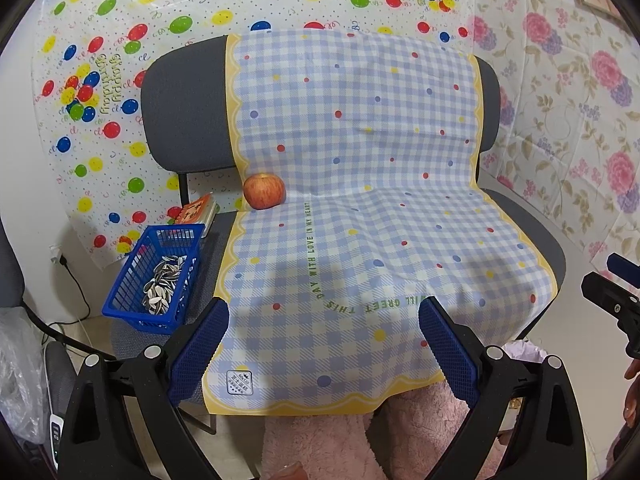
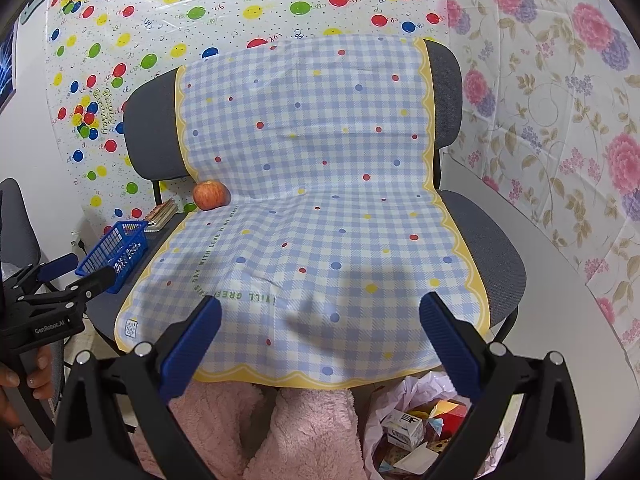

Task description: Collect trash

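Only my right view shows the trash bag point(image 2: 416, 428) below the chair's front edge; my left shows seed shells point(image 1: 164, 282) in the blue basket point(image 1: 120, 300). Left tool point(image 1: 322, 350) and right tool point(image 2: 320, 346) are both spread, empty, over open checked cloth point(image 1: 360, 200).

A smooth checked cloth point(image 1: 360, 200) drapes the matt grey fabric chair point(image 1: 180, 120) beside a blue plastic basket point(image 1: 136, 296).

Grey office chair point(image 1: 184, 120) under a checked cloth point(image 1: 360, 160) — balloon-print sheet point(image 1: 120, 40) and floral sheet point(image 1: 560, 100) cover the walls.
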`<act>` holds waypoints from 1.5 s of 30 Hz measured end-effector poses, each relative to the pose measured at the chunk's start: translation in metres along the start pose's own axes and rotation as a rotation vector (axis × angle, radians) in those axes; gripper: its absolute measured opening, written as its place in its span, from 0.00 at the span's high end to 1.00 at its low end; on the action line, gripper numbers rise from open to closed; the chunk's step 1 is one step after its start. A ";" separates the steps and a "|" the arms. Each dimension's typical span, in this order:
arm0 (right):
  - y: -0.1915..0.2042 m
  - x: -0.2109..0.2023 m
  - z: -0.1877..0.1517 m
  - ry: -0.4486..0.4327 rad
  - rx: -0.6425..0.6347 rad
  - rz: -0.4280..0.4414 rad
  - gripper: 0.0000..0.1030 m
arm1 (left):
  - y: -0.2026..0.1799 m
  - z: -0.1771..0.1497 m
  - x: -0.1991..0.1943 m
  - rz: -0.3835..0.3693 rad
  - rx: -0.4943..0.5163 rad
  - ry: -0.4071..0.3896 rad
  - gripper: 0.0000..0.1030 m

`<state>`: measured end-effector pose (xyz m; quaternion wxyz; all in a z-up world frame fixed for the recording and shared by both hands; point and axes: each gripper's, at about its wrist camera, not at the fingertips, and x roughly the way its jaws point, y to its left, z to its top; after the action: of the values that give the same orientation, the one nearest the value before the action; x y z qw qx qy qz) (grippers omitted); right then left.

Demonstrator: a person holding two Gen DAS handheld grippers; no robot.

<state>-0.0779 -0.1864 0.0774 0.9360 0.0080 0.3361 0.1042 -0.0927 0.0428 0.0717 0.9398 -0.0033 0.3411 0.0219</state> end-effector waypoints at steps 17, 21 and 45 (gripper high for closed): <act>-0.002 0.002 -0.001 0.008 0.000 0.003 0.06 | -0.002 -0.003 0.002 0.000 0.000 0.005 0.08; -0.001 0.002 -0.002 0.011 0.000 0.004 0.06 | -0.002 -0.003 0.003 -0.001 0.001 0.006 0.08; -0.004 0.009 -0.005 0.021 0.010 0.003 0.06 | -0.002 -0.009 0.008 -0.004 -0.002 0.013 0.08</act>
<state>-0.0735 -0.1885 0.0671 0.9323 0.0119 0.3462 0.1039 -0.0927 0.0413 0.0594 0.9375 -0.0050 0.3474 0.0205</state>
